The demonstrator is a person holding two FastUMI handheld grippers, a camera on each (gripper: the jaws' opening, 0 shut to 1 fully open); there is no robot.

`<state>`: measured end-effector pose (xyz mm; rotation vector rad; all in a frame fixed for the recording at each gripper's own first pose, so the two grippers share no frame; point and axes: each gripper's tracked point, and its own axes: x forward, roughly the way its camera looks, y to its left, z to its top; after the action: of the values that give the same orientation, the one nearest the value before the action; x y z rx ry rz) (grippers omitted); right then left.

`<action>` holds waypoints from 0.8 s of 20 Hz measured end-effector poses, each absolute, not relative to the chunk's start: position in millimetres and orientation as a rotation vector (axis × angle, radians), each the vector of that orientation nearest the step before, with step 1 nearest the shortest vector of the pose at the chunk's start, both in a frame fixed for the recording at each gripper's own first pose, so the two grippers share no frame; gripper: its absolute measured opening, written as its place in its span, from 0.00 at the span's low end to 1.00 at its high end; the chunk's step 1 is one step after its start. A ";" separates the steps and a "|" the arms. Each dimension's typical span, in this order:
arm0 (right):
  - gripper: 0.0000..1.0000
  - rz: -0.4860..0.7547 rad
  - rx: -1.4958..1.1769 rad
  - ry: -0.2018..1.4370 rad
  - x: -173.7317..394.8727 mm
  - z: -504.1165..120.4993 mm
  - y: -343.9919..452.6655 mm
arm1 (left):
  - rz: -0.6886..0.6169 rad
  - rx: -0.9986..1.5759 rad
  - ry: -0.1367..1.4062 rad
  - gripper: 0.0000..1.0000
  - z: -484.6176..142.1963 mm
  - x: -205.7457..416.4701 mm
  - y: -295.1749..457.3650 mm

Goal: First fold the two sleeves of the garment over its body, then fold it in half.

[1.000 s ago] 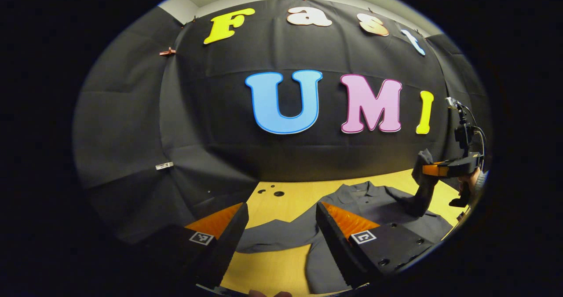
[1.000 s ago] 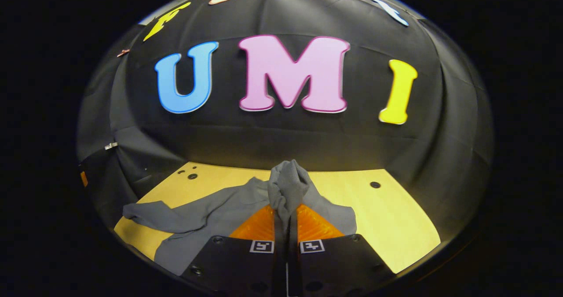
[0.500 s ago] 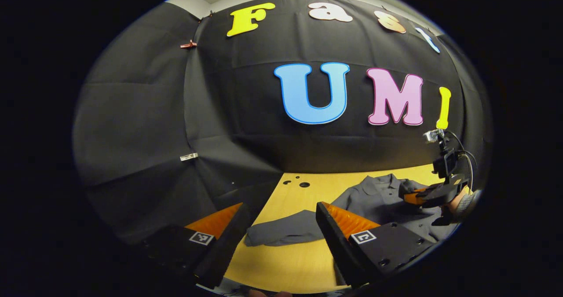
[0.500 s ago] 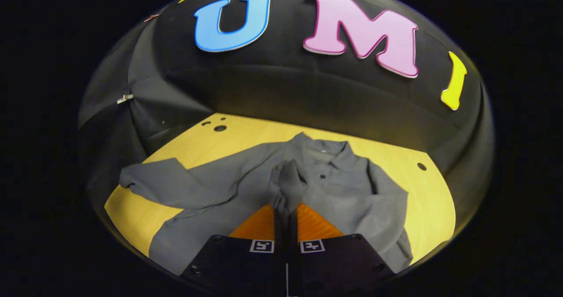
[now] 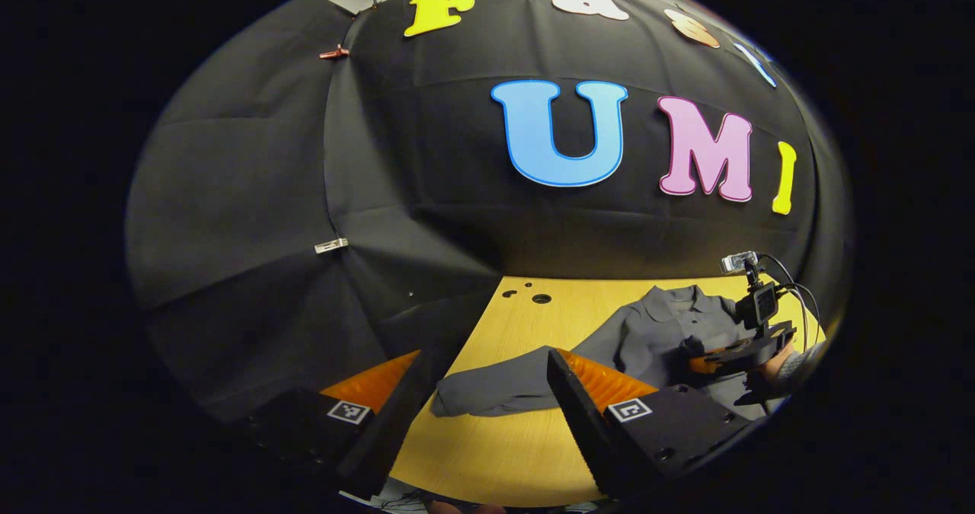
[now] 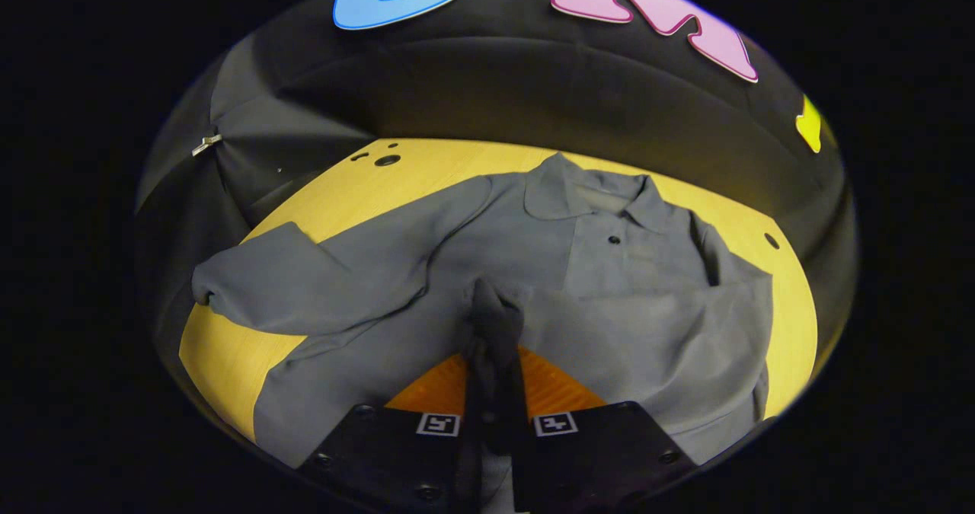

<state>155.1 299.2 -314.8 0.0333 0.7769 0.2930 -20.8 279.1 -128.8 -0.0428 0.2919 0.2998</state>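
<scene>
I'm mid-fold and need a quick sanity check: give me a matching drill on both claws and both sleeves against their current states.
Column 1:
1. left claw
2. right claw
3. right sleeve
4. left sleeve

Column 2:
a. spread flat on the table, untouched
b. open, holding nothing
c. pinched and carried over the shirt body
d. shut on cloth

Pairs: 1-b, 2-d, 3-c, 4-a
</scene>
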 end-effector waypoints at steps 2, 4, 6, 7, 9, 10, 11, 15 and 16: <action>0.34 0.312 0.052 0.799 149.2 -318.3 306.0 | 0.304 -0.043 0.304 0.97 -136.5 -17.9 284.1; 0.38 0.329 0.073 0.799 146.1 -318.0 311.5 | 0.312 -0.044 0.323 0.97 -145.9 -15.0 289.8; 0.48 0.376 0.135 0.795 139.9 -309.1 323.7 | 0.315 -0.055 0.339 0.98 -156.0 -11.7 294.2; 0.52 0.400 0.164 0.791 136.4 -302.9 328.7 | 0.314 -0.063 0.346 0.98 -162.4 -9.0 297.0; 0.54 0.436 0.189 0.773 133.6 -290.4 335.0 | 0.313 -0.077 0.359 0.98 -171.2 -3.5 301.6; 0.55 0.444 0.198 0.766 131.4 -283.9 336.2 | 0.313 -0.082 0.364 0.98 -175.1 1.1 304.0; 0.55 0.443 0.211 0.756 128.0 -275.9 335.4 | 0.313 -0.086 0.370 0.98 -180.4 6.9 308.7; 0.55 0.424 0.242 0.691 117.0 -240.2 322.8 | 0.310 -0.092 0.395 0.98 -206.0 32.8 324.1; 0.56 0.421 0.247 0.684 112.0 -232.4 317.2 | 0.310 -0.092 0.409 0.98 -214.3 39.9 328.1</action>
<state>112.0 317.2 -232.4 0.2475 0.6835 0.4206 39.9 328.1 -214.3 -0.0919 0.4087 0.3105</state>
